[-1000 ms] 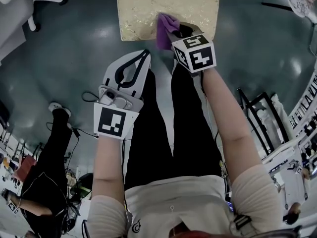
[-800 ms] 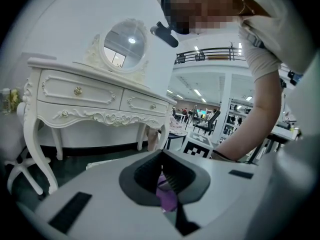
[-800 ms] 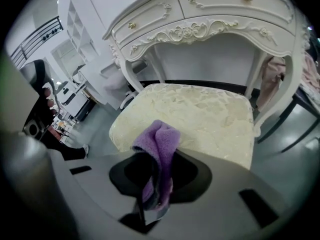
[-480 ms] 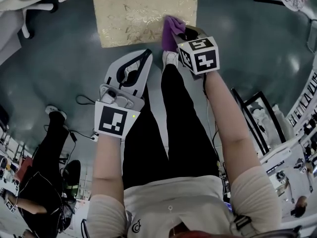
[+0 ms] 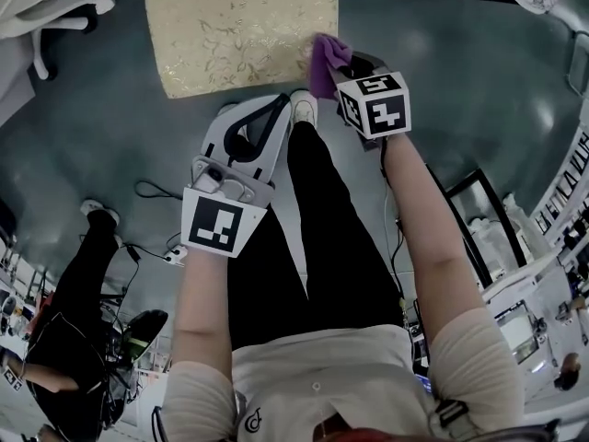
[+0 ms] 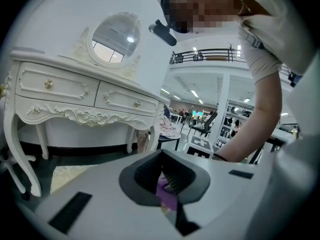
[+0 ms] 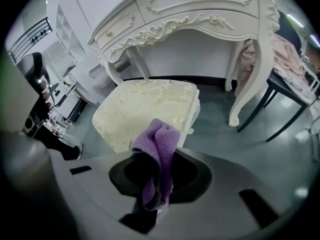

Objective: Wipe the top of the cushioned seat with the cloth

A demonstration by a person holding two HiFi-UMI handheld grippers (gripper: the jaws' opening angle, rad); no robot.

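The cushioned seat is cream with a gold flower pattern and stands on the floor ahead of me. In the right gripper view the seat lies just beyond the jaws. My right gripper is shut on the purple cloth, which sits at the seat's near right corner. The cloth stands bunched up between the jaws. My left gripper hangs shut and holds nothing, near my knee and short of the seat's near edge. Through its hollow in the left gripper view a purple patch shows.
A white carved dressing table stands behind the seat, with a leg just to the seat's right. A dark chair with a pink garment is further right. My legs and a shoe are below the seat. Another person stands at my left.
My right gripper has carried the cloth along the seat's near edge from about its middle to the right corner. The left gripper has barely moved.
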